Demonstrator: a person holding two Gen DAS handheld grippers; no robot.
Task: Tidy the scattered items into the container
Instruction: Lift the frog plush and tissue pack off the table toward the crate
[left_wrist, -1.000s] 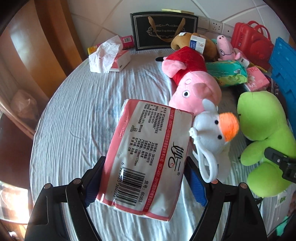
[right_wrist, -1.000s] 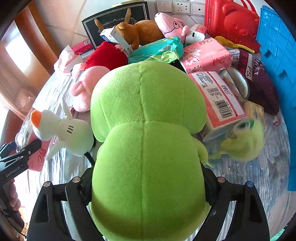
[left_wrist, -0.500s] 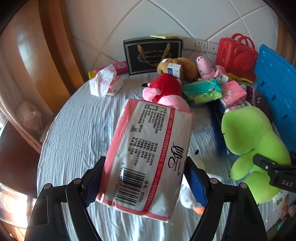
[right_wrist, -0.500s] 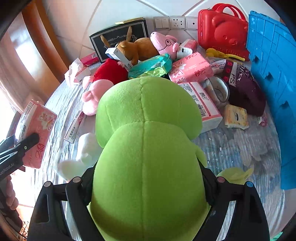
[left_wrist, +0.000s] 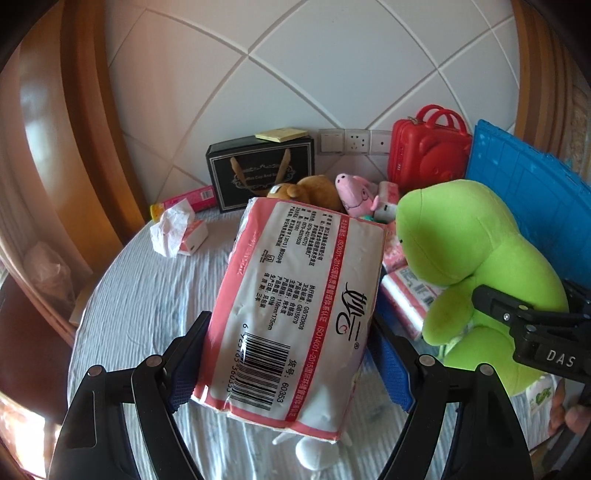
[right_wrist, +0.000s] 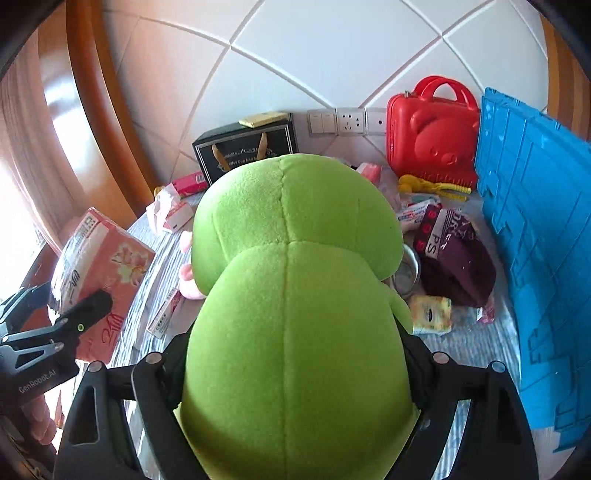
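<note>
A round table (left_wrist: 147, 306) under a pale striped cloth carries the clutter, with a blue crate (right_wrist: 535, 258) standing at its right edge. Left of the crate and clear above the cloth, the right gripper (right_wrist: 295, 354) clamps a green plush toy (right_wrist: 295, 295) between widely spread fingers. Further left of the crate, the left gripper (left_wrist: 291, 354) grips a pink tissue pack (left_wrist: 295, 302) crosswise, also raised. A red case (right_wrist: 432, 133) stands behind the crate's near corner.
</note>
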